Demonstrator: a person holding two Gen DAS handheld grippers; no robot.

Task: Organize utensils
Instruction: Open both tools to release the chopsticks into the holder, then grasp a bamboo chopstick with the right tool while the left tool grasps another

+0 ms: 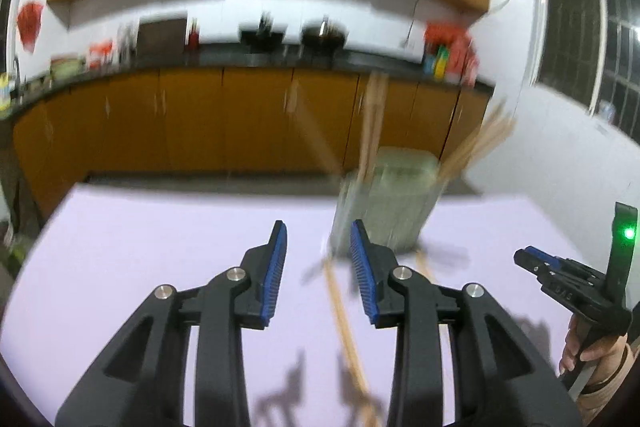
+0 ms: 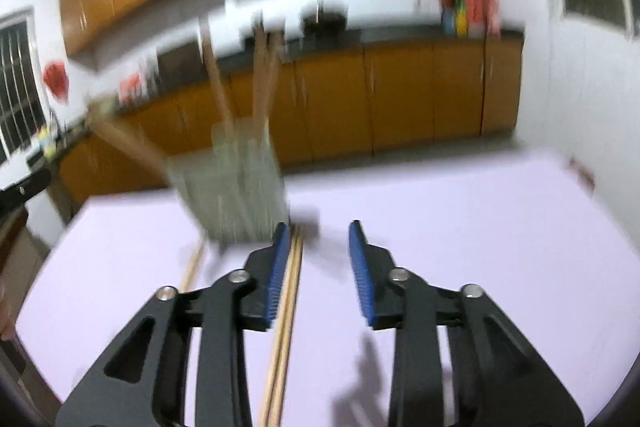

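Fingers of the left gripper and right gripper stand spread, pinching nothing. Chopsticks lie on the table before the holder. Straddle 1 pair squarely, then close.

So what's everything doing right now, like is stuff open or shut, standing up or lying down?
Left tool: open, nothing between its pads.
Right tool: open, holding nothing.
Utensil holder: upright on the table, chopsticks sticking out.
Chopsticks on the table: lying flat, beside the right tool's left pad.
Table: holder and loose chopsticks on it.
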